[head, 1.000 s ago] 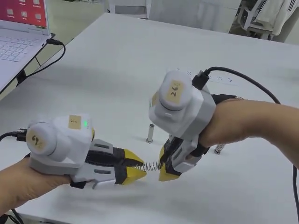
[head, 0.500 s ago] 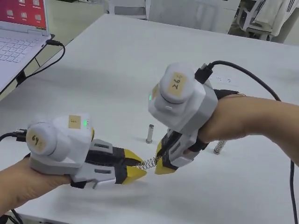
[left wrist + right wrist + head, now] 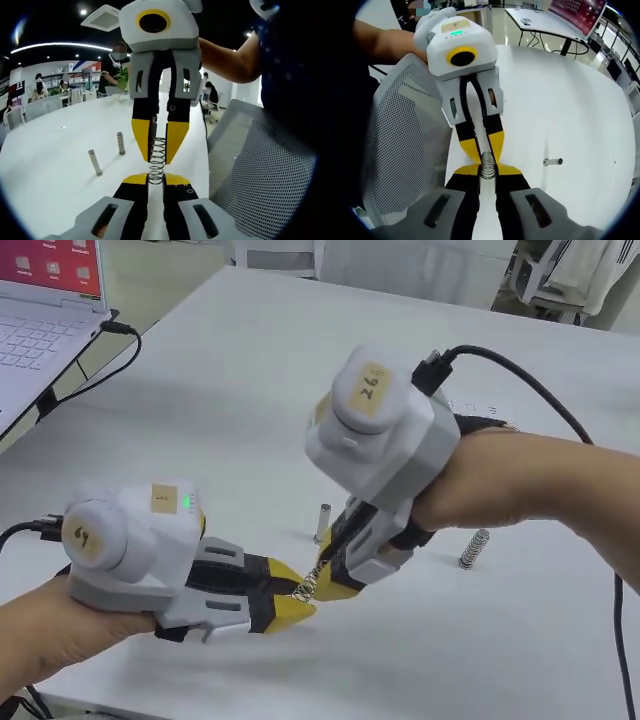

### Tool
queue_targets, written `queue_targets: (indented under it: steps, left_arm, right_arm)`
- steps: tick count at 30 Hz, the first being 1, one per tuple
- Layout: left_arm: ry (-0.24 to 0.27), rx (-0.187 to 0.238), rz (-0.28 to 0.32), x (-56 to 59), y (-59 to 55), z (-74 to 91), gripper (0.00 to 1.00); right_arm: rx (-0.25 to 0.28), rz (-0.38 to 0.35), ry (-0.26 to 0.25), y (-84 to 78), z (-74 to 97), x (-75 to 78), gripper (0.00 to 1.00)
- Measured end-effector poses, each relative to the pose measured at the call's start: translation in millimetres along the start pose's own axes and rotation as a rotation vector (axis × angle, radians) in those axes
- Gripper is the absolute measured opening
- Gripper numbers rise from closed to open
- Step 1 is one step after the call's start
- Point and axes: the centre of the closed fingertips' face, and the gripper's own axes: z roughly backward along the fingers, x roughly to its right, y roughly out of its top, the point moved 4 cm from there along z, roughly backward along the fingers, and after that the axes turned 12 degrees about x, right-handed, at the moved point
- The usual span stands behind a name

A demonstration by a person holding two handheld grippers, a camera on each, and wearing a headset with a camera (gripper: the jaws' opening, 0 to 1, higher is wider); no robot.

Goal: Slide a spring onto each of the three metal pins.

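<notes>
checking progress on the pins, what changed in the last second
The right gripper moved in toward the left gripper, so the spring held between their tips went from drawn out long to bunched up short. Both kept their grip on it. The left gripper, the bare pin and the other spring on the table stayed put.

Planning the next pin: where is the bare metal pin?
In the head view, the bare pin stands just behind the right gripper, left of the standing spring.
</notes>
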Motion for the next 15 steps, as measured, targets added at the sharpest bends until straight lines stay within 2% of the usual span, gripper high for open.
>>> queue_targets:
  steps: [15]
  left_arm:
    - [-0.010,0.002,0.012,1.4,-1.8,-1.7,0.03]
  right_arm:
    - [-0.005,0.017,0.013,7.7,-3.6,-0.8,0.08]
